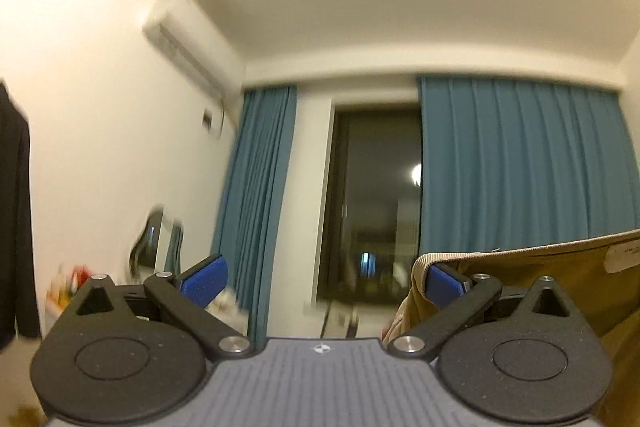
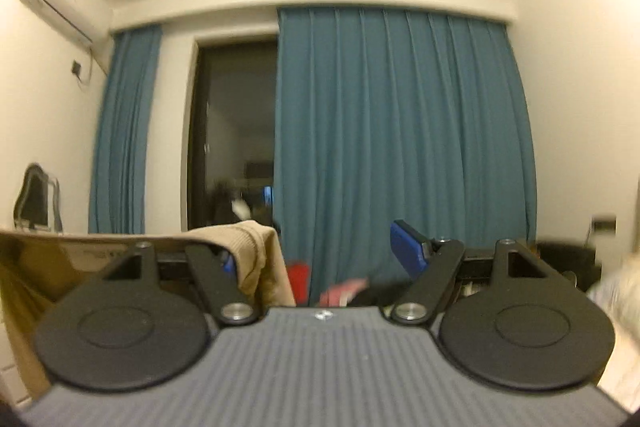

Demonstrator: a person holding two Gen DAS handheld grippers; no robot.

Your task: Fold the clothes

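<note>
Garment [image 1: 532,291], tan with a ribbed edge, hangs draped over the right pad of the left tongs [image 1: 324,277]; jaws stand wide, pinching nothing. Soft, light, likely to slip; take hold at the ribbed hem. Lower cloth cut off.

Right wrist view: same garment [image 2: 256,259] slumps over the left pad of the right tongs [image 2: 320,255], jaws wide, pad mostly hidden. Blur; no bed or bench visible.

Teal curtains [image 2: 400,131] hang straight ahead of both grippers, parted around a dark window [image 2: 236,139]. A white air conditioner [image 1: 184,55] sits high on the wall, up and to the left. A dark garment [image 1: 14,211] hangs at far left.
</note>
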